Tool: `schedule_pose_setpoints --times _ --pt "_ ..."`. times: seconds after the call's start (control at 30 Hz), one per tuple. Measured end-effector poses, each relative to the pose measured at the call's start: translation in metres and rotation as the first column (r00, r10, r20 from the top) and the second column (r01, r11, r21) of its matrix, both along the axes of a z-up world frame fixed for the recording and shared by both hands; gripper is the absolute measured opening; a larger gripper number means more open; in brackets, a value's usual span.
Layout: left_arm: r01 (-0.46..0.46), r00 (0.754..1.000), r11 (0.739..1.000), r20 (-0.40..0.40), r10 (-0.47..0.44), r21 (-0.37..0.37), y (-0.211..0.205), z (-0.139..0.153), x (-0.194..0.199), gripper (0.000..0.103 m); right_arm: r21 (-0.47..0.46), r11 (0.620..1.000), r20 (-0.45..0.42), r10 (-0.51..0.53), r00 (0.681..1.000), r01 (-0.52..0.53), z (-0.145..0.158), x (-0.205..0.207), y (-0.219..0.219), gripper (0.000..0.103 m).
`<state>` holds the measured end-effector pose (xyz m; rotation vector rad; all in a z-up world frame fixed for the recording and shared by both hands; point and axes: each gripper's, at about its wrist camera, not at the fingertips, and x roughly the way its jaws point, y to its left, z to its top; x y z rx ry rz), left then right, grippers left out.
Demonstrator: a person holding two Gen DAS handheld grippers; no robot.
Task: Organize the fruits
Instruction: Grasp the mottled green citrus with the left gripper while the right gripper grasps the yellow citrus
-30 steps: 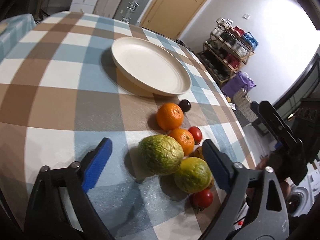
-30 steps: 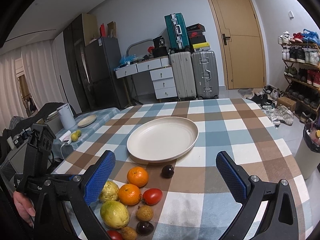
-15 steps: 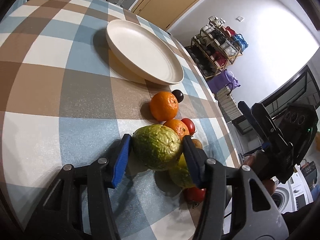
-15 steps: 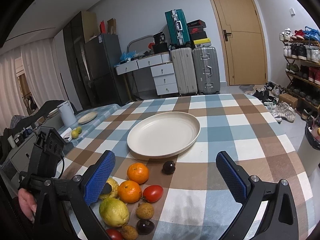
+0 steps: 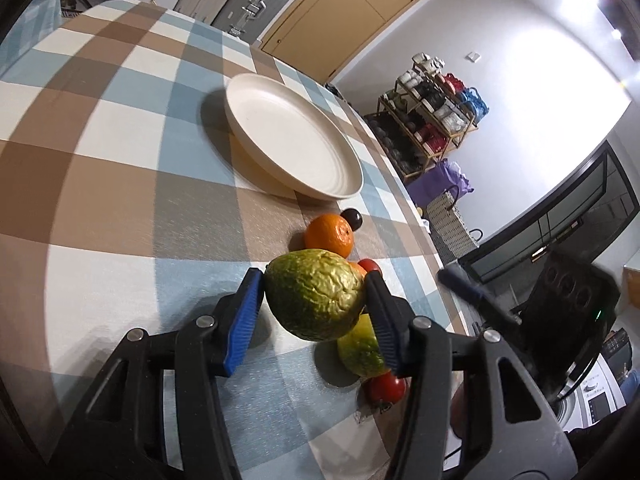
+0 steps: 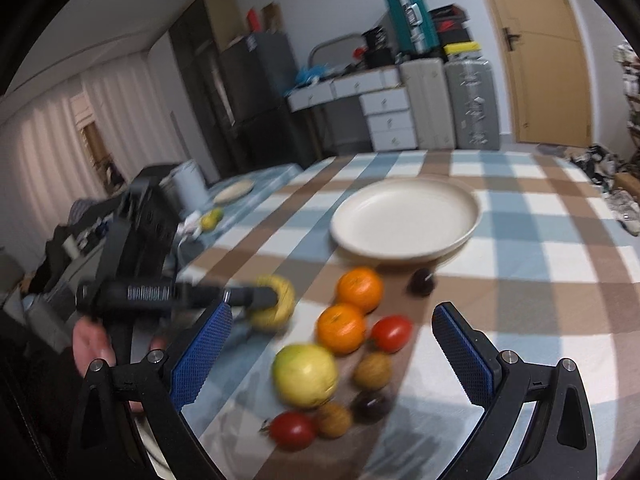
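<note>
My left gripper is shut on a wrinkled green-yellow fruit and holds it just above the checked tablecloth; the fruit also shows in the right wrist view. A pile of fruit lies beside it: two oranges, a smooth green-yellow fruit, red tomatoes, brown and dark small fruits. A cream plate stands empty beyond the pile. My right gripper is open and empty, above the pile.
A dark round fruit lies alone by the plate's near rim. The table's right edge runs close to the pile. Suitcases, drawers and a door stand behind the table, and a shoe rack to the side.
My left gripper closed on the wrinkled fruit and lifted it slightly off the cloth. My right gripper moved forward and down toward the fruit pile.
</note>
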<state>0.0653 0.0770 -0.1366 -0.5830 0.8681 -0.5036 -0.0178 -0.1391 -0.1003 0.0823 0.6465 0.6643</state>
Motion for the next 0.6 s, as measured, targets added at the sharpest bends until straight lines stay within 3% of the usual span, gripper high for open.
schedule_pose_setpoints --times 0.13,0.33,0.6 --pt "-0.021 1.0 1.0 0.01 0.021 -0.007 0.014 0.004 -0.008 0.049 -0.061 0.997 -0.02 0.038 0.999 -0.039 -0.014 -0.008 0.021 0.103" --pt "-0.03 0.999 1.0 0.024 0.03 -0.006 0.026 0.008 -0.017 0.049 -0.185 0.981 0.021 0.069 0.997 -0.064 -0.023 -0.021 0.048 0.101" --pt "-0.034 0.999 0.999 0.039 0.035 -0.008 0.027 0.01 -0.028 0.049 -0.333 0.939 0.035 0.102 0.994 -0.084 -0.036 -0.032 0.07 0.069"
